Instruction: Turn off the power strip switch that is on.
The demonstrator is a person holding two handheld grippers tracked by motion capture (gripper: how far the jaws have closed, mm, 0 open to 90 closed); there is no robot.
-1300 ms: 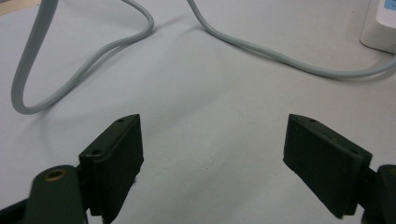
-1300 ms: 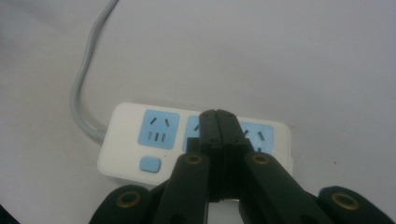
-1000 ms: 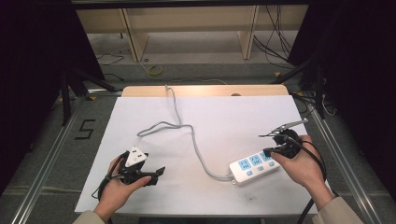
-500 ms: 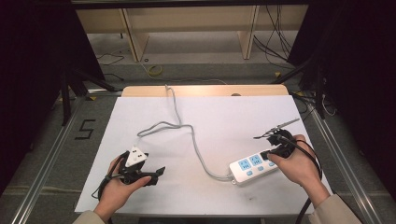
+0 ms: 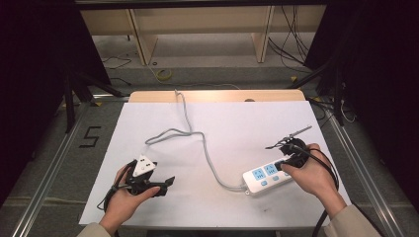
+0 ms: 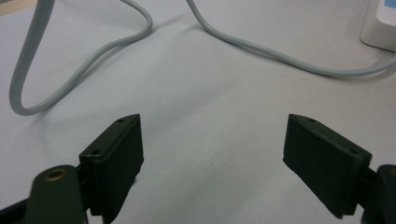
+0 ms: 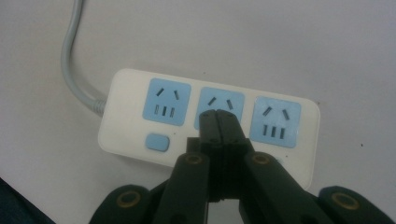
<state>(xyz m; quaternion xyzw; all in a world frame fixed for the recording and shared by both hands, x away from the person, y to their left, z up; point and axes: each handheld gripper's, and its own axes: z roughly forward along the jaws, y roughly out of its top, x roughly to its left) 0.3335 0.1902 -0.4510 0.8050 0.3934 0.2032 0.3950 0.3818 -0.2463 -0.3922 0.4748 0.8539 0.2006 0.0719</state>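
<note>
Over on the left, the person's left hand point(image 5: 122, 200) holds the left gripper point(image 5: 165, 182) low near the front edge of the white table point(image 5: 237, 123), its jaws spread wide with nothing between them and pointing across the bare surface. A grey cable point(image 5: 200, 143) snakes from the far edge through the middle of the table to the white power strip point(image 5: 264, 176) with three blue sockets at front right. There the right gripper point(image 7: 218, 122), jaws pressed together on nothing, hangs just over the strip's middle socket point(image 7: 221, 107).
</note>
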